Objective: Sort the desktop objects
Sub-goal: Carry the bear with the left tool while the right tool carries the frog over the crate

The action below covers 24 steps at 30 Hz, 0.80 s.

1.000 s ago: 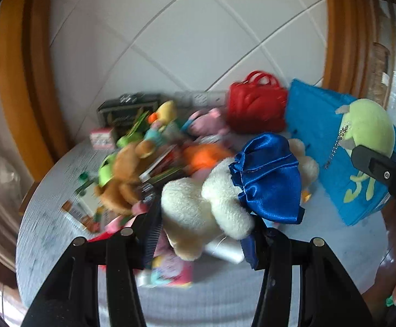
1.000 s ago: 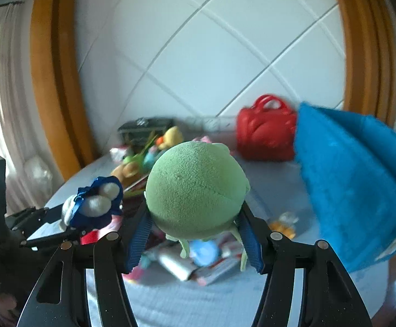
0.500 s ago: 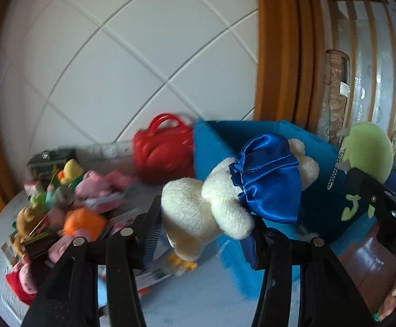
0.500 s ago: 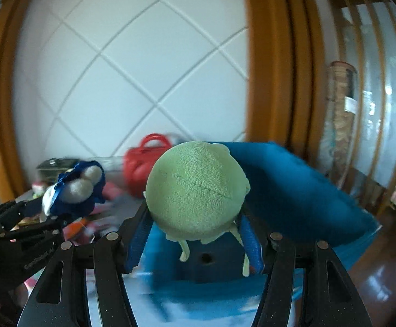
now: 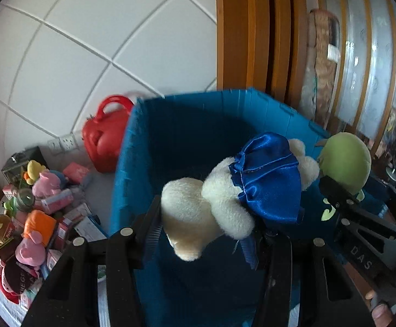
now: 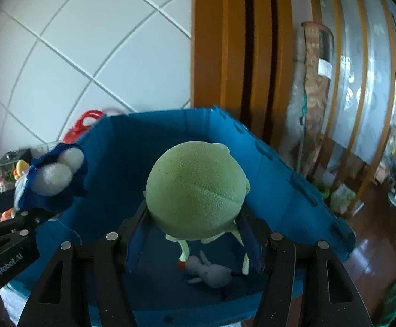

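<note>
My left gripper (image 5: 203, 234) is shut on a cream plush toy in a blue satin dress (image 5: 225, 193) and holds it over the open blue fabric bin (image 5: 148, 125). My right gripper (image 6: 192, 239) is shut on a round green plush ball (image 6: 195, 188) and holds it over the same bin (image 6: 279, 169). A small white plush toy (image 6: 208, 271) lies on the bin's floor. The green ball also shows in the left wrist view (image 5: 345, 160), and the dressed toy in the right wrist view (image 6: 53, 179).
A pile of small toys and boxes (image 5: 37, 204) lies on the round table left of the bin. A red handbag (image 5: 105, 136) stands behind it against the tiled wall. Wooden door frames (image 6: 225, 41) rise behind the bin.
Both grippers have swung right from the toy pile and now hang over the blue bin, each still holding its plush toy.
</note>
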### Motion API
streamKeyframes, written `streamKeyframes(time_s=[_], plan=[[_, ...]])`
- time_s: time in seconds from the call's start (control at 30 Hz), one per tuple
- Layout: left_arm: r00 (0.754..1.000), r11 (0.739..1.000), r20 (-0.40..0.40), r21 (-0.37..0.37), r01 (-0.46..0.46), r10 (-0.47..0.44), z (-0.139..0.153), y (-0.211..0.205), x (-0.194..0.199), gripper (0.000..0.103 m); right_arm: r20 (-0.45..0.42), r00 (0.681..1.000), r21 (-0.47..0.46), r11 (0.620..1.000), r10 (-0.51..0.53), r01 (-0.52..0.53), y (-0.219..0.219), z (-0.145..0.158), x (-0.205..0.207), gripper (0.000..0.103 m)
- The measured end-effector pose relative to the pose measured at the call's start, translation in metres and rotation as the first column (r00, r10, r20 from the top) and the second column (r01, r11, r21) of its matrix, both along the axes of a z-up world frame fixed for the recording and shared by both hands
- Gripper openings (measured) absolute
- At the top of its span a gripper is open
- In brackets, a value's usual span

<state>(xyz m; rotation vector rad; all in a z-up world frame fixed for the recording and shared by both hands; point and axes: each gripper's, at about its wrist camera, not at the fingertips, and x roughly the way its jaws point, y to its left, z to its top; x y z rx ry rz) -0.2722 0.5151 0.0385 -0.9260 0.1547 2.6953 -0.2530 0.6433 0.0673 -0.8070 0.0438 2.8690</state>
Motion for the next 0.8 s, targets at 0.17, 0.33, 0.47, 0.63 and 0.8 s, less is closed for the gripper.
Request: streamKeyframes(time_s=[0.17,0.33,0.47,0.63,0.8], plan=[[0.997,0.999,0.081,-0.040,-0.002,0.005,-0.010,0.023,-0.018,0.050,0.048,0.999,0.017,1.000,-0.010,0.009,0.018,-0.006,-0.020,0.061],[0.981,0.999,0.195,-0.046,0.028,-0.019,-0.026,0.037,-0.036,0.050,0.144,0.990,0.047,0.999,-0.003,-0.003,0.029,-0.016,-0.041,0.061],[0.979,0.998,0.202,-0.065,0.017,-0.003,-0.030,0.043,-0.041,0.050,0.182,0.983,0.065,0.998,0.001,-0.013,0.036,-0.025,-0.049,0.062],[0.975,0.998,0.224,-0.061,0.021,-0.007,-0.032,0.051,-0.042,0.051,0.206,0.978,0.071,0.997,-0.010,-0.005,0.046,-0.030,-0.053,0.062],[0.966,0.997,0.257,-0.070,0.034,-0.015,-0.039,0.059,-0.043,0.051,0.226,0.974,0.065,0.998,-0.018,0.004,0.056,-0.034,-0.053,0.062]])
